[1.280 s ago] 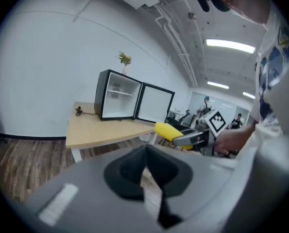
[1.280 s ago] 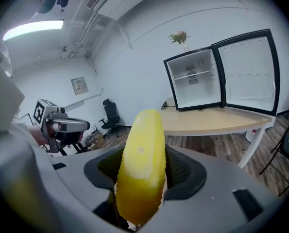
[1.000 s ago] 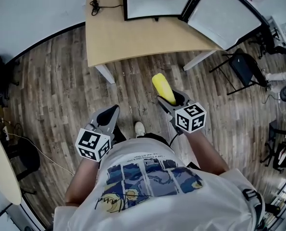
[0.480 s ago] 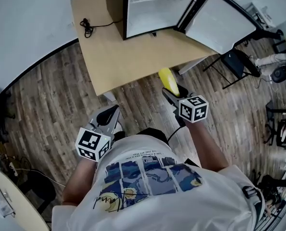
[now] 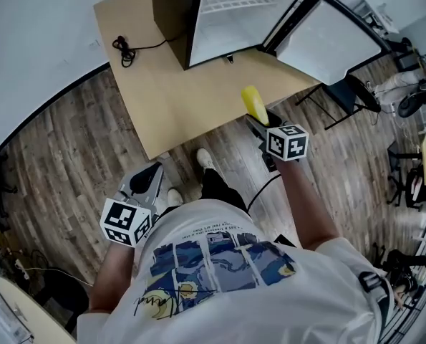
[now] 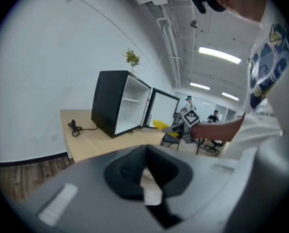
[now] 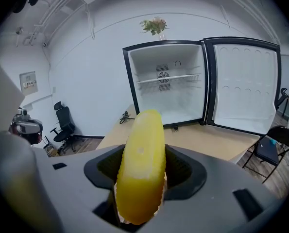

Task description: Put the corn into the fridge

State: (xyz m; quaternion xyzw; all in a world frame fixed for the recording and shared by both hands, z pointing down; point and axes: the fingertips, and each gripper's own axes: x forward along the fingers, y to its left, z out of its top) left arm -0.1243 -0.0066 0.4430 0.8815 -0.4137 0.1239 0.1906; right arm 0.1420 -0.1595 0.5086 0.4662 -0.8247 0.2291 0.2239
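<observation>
The corn [image 7: 140, 166] sits clamped between the jaws of the right tool [image 5: 261, 122]. Its tip points at the fridge [image 7: 166, 81] from just in front, over the near edge of the bench [image 5: 177, 99] that carries the fridge. The door [image 7: 244, 86] stands wide open at the fridge's right. The approach probably wants a straight line in under the shelf [image 7: 171, 78], clear of the door, with a firm grip until the cob rests inside. The left tool [image 6: 146, 178], jaws together on nothing, hangs well short of the fridge.
</observation>
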